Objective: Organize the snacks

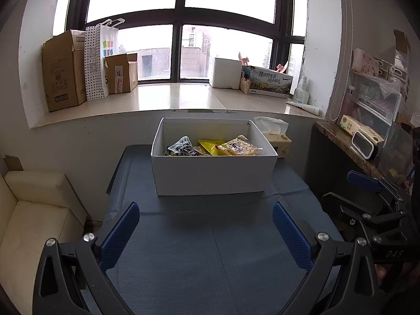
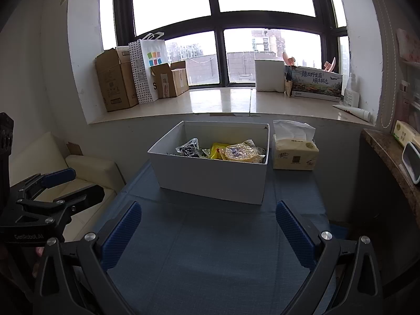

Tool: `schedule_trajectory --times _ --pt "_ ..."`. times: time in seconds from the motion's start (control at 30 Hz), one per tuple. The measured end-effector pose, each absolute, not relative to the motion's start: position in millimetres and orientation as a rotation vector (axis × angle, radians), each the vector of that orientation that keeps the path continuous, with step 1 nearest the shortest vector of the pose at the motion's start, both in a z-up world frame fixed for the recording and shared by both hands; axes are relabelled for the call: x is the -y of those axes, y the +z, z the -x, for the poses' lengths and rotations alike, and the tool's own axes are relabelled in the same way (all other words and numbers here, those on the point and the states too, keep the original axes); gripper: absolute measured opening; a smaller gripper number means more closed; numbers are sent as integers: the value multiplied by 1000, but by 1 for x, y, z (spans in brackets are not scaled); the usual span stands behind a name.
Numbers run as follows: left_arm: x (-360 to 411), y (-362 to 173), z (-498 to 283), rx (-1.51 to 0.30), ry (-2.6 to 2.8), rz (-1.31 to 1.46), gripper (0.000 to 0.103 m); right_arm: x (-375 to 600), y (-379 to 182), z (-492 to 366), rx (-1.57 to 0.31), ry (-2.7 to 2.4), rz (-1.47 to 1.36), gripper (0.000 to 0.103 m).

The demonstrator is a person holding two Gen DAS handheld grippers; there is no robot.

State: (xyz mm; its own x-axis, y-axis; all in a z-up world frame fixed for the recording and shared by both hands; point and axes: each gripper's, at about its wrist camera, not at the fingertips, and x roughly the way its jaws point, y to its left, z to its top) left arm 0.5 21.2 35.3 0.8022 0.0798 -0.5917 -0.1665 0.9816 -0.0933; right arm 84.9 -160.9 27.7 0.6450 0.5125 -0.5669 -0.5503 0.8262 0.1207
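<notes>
Left gripper [image 1: 206, 233] spread wide, empty, above blue table [image 1: 210, 249]. Right gripper [image 2: 208, 236] likewise spread, empty. Snack packets [image 1: 212, 147] lie inside white box [image 1: 210, 176] at table's far end, beside tissue pack [image 2: 294, 155].

At two o'clock we see a tissue pack [image 2: 295, 152]; at eleven o'clock, cardboard boxes [image 2: 115, 81] and a polka-dot bag [image 2: 140, 73] on the windowsill [image 2: 223, 102].

We take this for a lived-in flat: cream sofa [image 1: 34, 210], cardboard boxes [image 1: 63, 73] on the windowsill [image 1: 168, 99], tissue pack [image 2: 295, 152], high-rise view.
</notes>
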Motion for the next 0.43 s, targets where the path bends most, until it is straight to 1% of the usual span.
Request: schedule_trajectory --times 0.43 --pt "-21 36 1 -612 113 149 103 162 28 -83 -629 600 63 103"
